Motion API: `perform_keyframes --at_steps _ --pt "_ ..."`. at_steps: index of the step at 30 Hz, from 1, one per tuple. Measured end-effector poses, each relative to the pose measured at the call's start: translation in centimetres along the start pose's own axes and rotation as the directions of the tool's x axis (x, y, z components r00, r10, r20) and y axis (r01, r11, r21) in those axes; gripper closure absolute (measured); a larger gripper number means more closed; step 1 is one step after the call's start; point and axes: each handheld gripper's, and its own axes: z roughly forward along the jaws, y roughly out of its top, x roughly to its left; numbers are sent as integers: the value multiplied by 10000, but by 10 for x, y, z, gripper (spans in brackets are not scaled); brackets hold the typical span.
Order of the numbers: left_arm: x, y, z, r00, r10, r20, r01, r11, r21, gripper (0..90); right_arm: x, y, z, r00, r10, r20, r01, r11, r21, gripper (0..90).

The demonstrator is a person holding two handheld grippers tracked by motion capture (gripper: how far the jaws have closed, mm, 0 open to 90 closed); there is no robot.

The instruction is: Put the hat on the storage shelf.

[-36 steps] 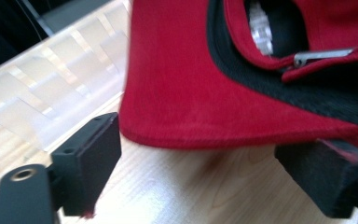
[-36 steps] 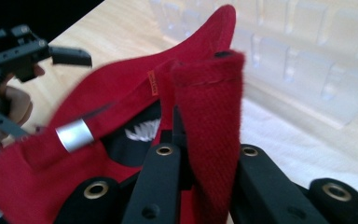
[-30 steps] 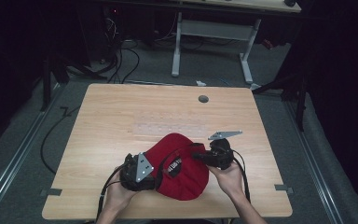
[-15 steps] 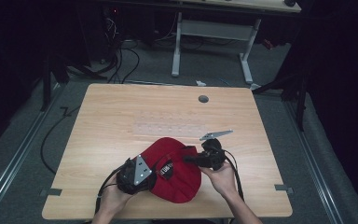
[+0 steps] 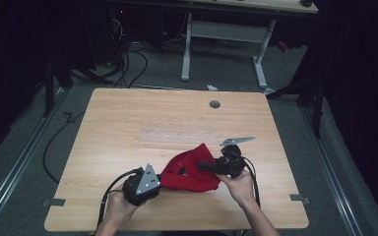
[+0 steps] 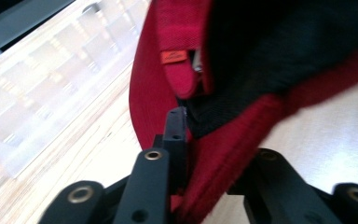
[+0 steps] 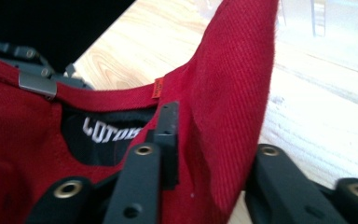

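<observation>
A red cap (image 5: pixel 187 172) with a black lining lies crumpled on the wooden table (image 5: pixel 128 123), one flap raised. My left gripper (image 5: pixel 161 180) is at its left edge. In the left gripper view its jaws (image 6: pixel 209 140) have just been closing and are shut on the cap's red rim (image 6: pixel 223 154). My right gripper (image 5: pixel 203 166) reaches in from the right. In the right gripper view its jaws (image 7: pixel 205 135) have just been opening, and a red fold (image 7: pixel 233 93) still stands between them. White lettering (image 7: pixel 109 130) shows on the lining, beside a metal strap buckle (image 7: pixel 37 85).
A round cable hole (image 5: pixel 214 104) sits near the table's far edge. A white desk frame (image 5: pixel 221 34) and loose cables (image 5: pixel 128 54) are on the floor beyond. Bare wood lies to the left and far side of the cap.
The cap went from a rounded dome to a bunched shape with a flap up. My left gripper drew back to the left and closed on its rim. The right gripper's jaws loosened.
</observation>
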Motion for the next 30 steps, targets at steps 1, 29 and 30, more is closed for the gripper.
perform_keyframes --at_steps 1,29,30 --pt "-1 1 -1 10000 17 63 -18 10000 41 797 -1 1 -1 10000 1 -5 -1 10000 -84 648" --pt "40 29 -24 9777 -2061 -392 1992 9706 -1348 840 -74 -56 -16 9087 747 4108 -521 9965 -660 422" --pt "42 31 -24 9750 -2185 -394 2109 9670 -1431 840 -75 -59 -15 8999 659 4311 -430 9971 -628 422"
